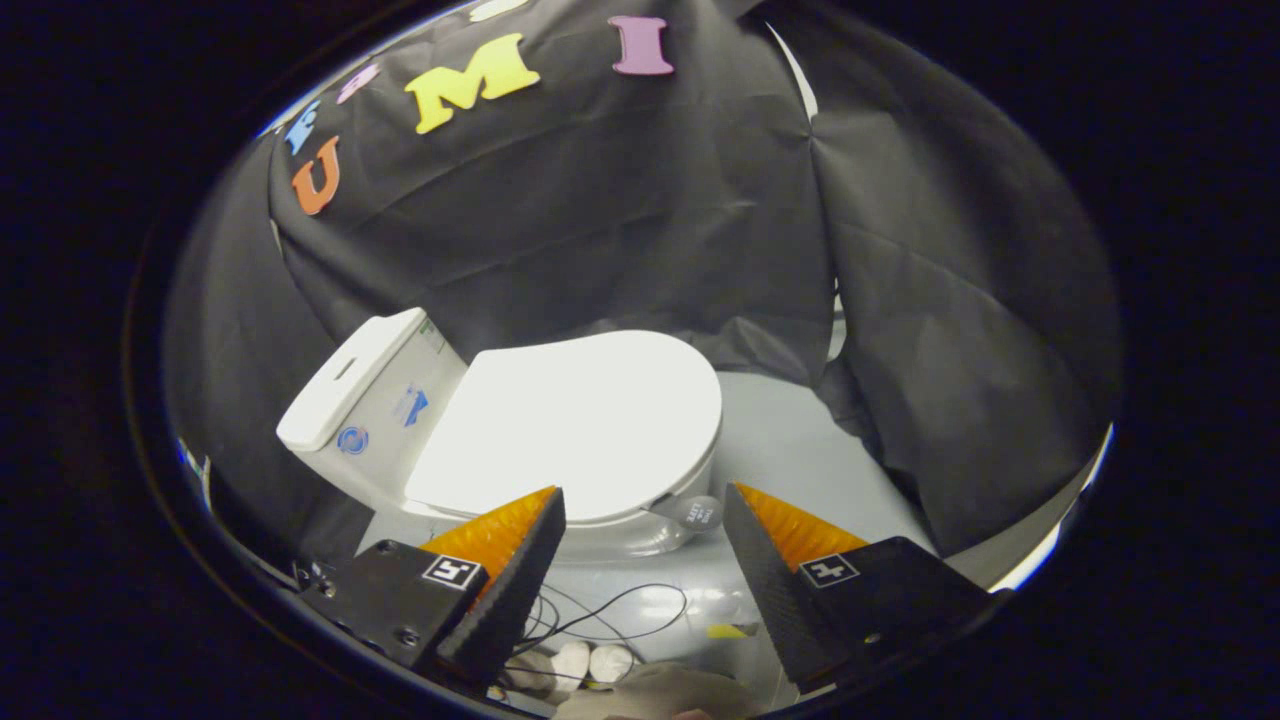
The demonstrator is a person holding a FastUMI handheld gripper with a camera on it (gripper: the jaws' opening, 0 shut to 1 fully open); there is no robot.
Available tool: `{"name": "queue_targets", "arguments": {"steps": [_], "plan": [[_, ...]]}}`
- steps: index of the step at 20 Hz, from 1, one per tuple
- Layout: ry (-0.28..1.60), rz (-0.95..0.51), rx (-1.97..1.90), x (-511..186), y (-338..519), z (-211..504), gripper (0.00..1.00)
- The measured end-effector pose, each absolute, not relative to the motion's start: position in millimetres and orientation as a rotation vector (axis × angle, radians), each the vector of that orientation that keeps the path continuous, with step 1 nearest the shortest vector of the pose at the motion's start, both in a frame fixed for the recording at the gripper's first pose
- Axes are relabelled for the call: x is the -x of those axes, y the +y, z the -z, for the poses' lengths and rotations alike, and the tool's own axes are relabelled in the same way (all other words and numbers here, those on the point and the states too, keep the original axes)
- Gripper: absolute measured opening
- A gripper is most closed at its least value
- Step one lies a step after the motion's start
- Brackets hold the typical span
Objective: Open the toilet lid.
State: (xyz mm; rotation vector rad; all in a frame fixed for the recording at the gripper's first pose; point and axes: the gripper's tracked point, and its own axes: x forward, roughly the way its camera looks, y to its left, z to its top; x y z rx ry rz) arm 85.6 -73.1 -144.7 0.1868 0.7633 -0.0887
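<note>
The gripper (645, 500) hangs with its fingers spread apart, nothing between them, just short of the toilet's closed lid (575, 420). Open air lies above the lid. Behind the toilet the tank (365, 395) blocks the way, with black cloth (600, 230) draped close around. Right of the toilet, bare grey floor (790, 440) is free. Thin black cables (610, 610) trail on the floor in front of it.

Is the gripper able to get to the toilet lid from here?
Probably yes. The gripper is open, and the closed toilet lid lies just ahead of its fingers with nothing between them. A grey tab sticks out at the lid's near edge.
</note>
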Motion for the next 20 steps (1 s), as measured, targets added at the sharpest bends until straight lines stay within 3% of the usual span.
{"name": "queue_targets", "arguments": {"steps": [14,20], "plan": [[1.011,0.160,-0.450,-118,-106,225,0.95],[1.041,0.200,-0.567,-117,-112,255,0.83]]}}
